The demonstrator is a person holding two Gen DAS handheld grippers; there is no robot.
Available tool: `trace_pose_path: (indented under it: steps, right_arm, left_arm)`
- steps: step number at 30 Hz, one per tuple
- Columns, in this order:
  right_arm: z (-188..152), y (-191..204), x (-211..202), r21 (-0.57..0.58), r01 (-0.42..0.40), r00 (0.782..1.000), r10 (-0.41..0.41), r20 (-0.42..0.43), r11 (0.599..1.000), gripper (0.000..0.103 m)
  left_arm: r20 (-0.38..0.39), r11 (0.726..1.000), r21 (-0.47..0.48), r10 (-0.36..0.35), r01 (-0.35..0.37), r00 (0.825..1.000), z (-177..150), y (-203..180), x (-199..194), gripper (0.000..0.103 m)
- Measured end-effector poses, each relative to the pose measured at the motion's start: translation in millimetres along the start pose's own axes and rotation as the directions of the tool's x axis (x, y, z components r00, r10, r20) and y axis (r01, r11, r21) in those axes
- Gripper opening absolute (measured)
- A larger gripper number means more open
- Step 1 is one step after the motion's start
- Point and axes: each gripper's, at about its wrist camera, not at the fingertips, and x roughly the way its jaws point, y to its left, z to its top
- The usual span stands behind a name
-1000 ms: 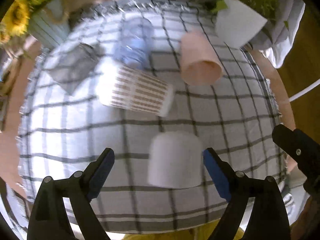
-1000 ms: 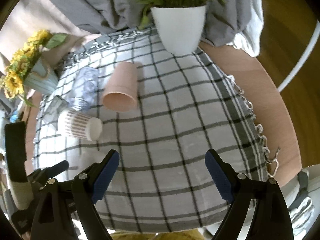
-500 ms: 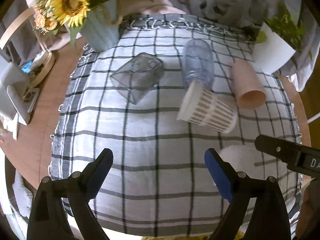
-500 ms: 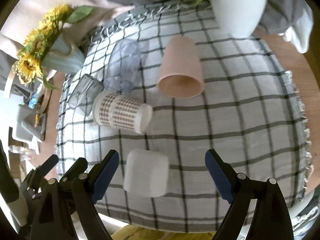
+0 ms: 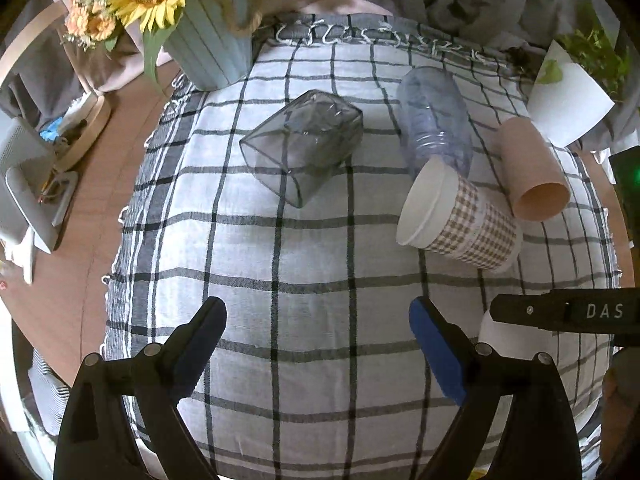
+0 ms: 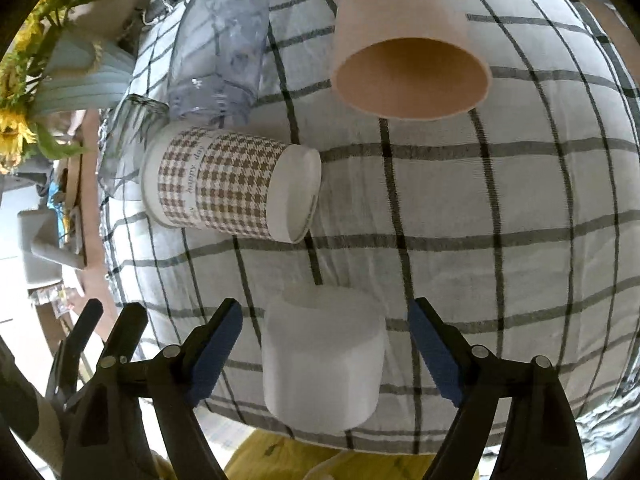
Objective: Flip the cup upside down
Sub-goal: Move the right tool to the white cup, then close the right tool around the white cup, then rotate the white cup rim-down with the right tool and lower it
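A white cup (image 6: 322, 356) stands on the checked cloth near the table's front edge, between the spread fingers of my open right gripper (image 6: 324, 346), untouched. In the left wrist view a sliver of it (image 5: 516, 340) shows at the right, behind the right gripper's body. My left gripper (image 5: 318, 346) is open and empty over bare cloth. A houndstooth paper cup (image 6: 228, 184) (image 5: 460, 216), a pink cup (image 6: 404, 40) (image 5: 530, 168), a clear bluish cup (image 6: 224, 48) (image 5: 434, 120) and a smoky glass (image 5: 304, 148) lie on their sides.
A blue vase of sunflowers (image 5: 208, 40) stands at the back left and a white plant pot (image 5: 568, 100) at the back right. The checked cloth (image 5: 280, 260) covers a round wooden table (image 5: 100, 184). Clutter sits at the far left edge.
My right gripper has moved down and forward, bringing its open fingers around the white cup. My left gripper has swung left, away from that cup.
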Motion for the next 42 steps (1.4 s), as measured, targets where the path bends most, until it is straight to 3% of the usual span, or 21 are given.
trace_pose_path:
  steps: [6, 9, 16, 19, 22, 26, 32, 35, 42]
  right_arm:
    - [-1, 2, 11, 0.005, 0.018, 1.000, -0.018, -0.019, 1.000, 0.067]
    - [-4, 1, 9, 0.001, 0.021, 1.000, -0.021, 0.007, 1.000, 0.067]
    - [-26, 2, -17, -0.009, 0.045, 0.986, -0.043, 0.159, 0.999, 0.066]
    - [-36, 0, -33, -0.014, 0.087, 0.956, -0.079, 0.282, 0.996, 0.066]
    - [-46, 1, -41, 0.004, 0.126, 0.902, -0.116, 0.417, 0.992, 0.066]
    - [-50, 2, -39, 0.017, 0.138, 0.836, -0.126, 0.535, 0.990, 0.066]
    - [-61, 3, -31, 0.012, 0.162, 0.794, -0.137, 0.592, 0.987, 0.067]
    - [-73, 4, -28, -0.003, 0.182, 0.791, -0.144, 0.595, 0.983, 0.067]
    - [-91, 2, -22, 0.002, 0.178, 0.813, -0.148, 0.563, 0.984, 0.066]
  left_arm:
    - [-0.016, 1.000, -0.001, 0.001, -0.001, 1.000, -2, 4, 7, 0.094]
    - [-0.018, 1.000, 0.008, 0.002, -0.002, 1.000, -4, 3, 7, 0.094]
    - [-0.006, 1.000, 0.025, 0.004, -0.004, 1.000, -7, 2, 6, 0.094]
    - [0.008, 0.999, 0.035, 0.026, -0.027, 1.000, -10, 1, 5, 0.094]
    - [0.019, 0.998, 0.047, 0.044, -0.045, 0.999, -14, 0, 6, 0.094]
    - [0.013, 0.996, 0.055, 0.070, -0.071, 0.997, -19, -1, 12, 0.094]
    - [-0.010, 0.993, 0.074, 0.095, -0.094, 0.995, -30, -4, 21, 0.094]
    - [-0.009, 0.992, 0.082, 0.092, -0.091, 0.996, -33, -5, 21, 0.094]
    - [0.027, 0.990, 0.099, 0.101, -0.103, 0.994, -35, -6, 12, 0.094]
